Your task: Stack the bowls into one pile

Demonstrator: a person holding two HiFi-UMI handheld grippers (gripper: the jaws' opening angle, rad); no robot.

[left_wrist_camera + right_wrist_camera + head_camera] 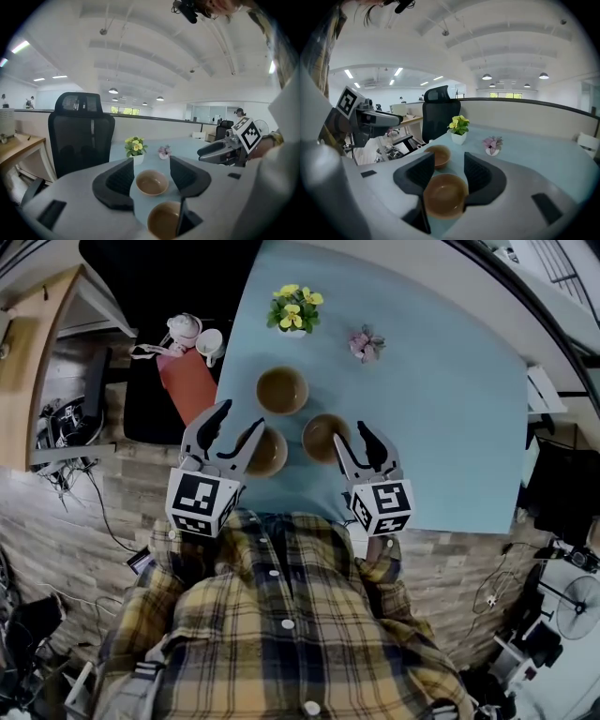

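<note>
Three brown bowls stand apart on the light blue table (441,409): a far bowl (282,390), a near left bowl (266,452) and a near right bowl (324,437). My left gripper (239,420) hovers open at the near left bowl's left rim; in the left gripper view that bowl (165,220) lies under the jaws and the far bowl (152,183) shows between them. My right gripper (352,435) is open at the near right bowl's right side. That bowl (444,194) sits low between the jaws, touching neither, with the far bowl (439,155) beyond.
A pot of yellow flowers (294,313) and a small pink plant (366,343) stand at the table's far side. A black office chair (82,131) and a red item with white cups (187,381) are left of the table. The table's near edge is at my body.
</note>
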